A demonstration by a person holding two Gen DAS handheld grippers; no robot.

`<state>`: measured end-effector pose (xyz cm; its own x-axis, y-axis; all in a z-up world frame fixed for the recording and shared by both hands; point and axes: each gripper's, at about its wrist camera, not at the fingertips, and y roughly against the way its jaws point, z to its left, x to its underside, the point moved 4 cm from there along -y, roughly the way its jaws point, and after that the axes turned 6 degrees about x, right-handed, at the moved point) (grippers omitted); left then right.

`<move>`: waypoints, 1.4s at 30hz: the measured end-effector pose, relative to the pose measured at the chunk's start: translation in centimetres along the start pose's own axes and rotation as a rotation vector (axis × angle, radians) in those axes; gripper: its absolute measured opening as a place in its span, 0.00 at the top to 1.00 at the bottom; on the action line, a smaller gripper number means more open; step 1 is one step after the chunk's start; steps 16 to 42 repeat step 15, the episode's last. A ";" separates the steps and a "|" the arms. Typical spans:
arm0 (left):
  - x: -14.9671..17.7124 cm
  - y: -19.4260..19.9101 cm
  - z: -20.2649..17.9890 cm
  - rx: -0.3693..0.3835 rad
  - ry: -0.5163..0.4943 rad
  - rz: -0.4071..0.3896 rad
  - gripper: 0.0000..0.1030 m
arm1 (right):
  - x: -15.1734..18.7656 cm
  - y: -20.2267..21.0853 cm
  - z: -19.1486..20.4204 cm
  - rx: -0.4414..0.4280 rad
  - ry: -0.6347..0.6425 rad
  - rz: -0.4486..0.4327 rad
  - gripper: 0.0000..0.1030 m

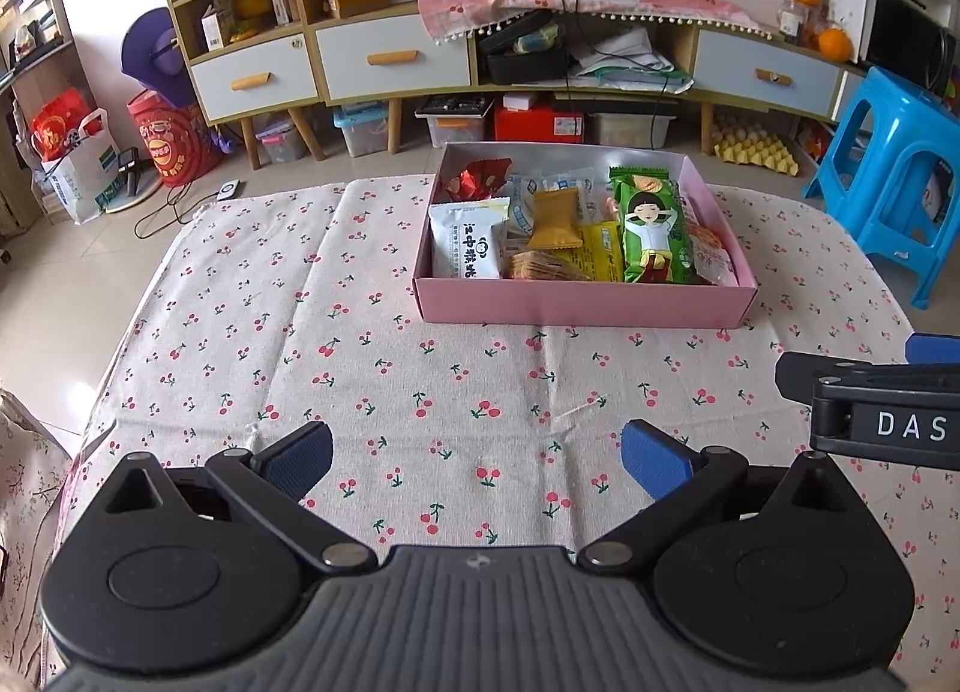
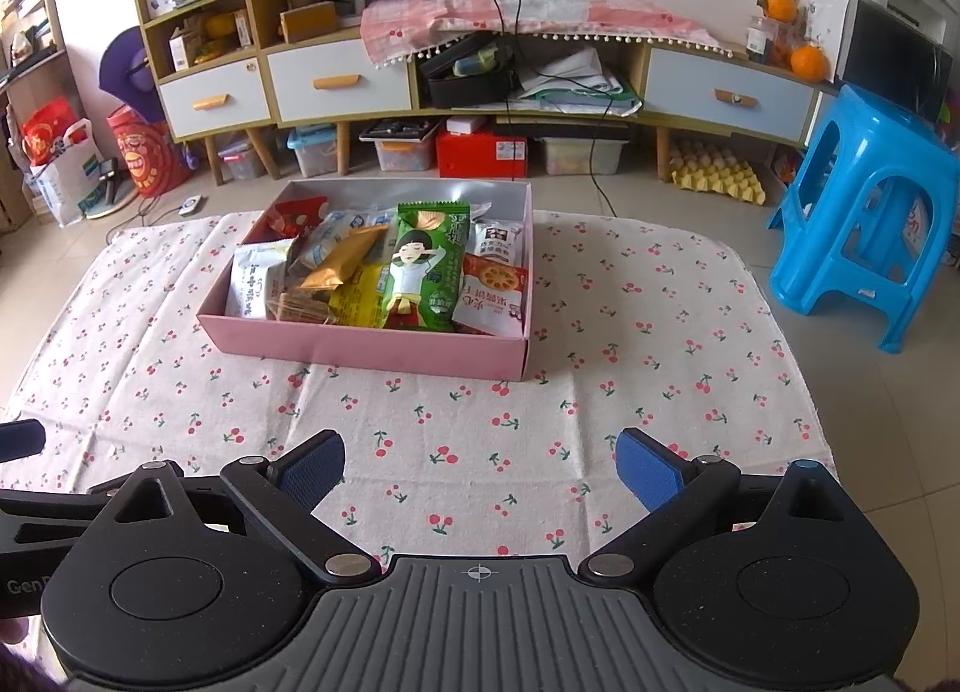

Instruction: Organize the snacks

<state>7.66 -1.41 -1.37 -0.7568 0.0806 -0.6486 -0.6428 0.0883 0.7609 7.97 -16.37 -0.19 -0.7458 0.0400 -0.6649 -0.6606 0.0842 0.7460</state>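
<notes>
Apparently the sorting is near done or at a pause: every snack in view lies in the pink box point(image 1: 576, 305), which stands toward the far edge of the desk point(image 1: 240, 332), and none lies loose on the cloth. The left hand-held gripper point(image 1: 477, 461) hovers over the near edge with jaws wide apart and nothing between them; the right hand-held gripper point(image 2: 480, 464) is likewise spread and bare. A next move would mean reaching forward over the box's near wall and closing on a single packet. One box; inside, I count about nine packets, among them one green pack point(image 1: 651, 224), one white pack point(image 1: 468, 239) and one mustard pack point(image 1: 555, 221), though overlaps hide some
</notes>
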 end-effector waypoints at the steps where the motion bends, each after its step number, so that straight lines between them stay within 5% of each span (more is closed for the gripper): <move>1: 0.0 0.0 0.0 0.000 0.000 0.001 0.00 | 0.0 0.0 0.0 0.000 0.000 0.000 0.04; 42: 0.1 -0.1 0.2 0.002 0.001 0.009 0.00 | 0.0 0.0 0.1 -0.001 0.001 0.000 0.04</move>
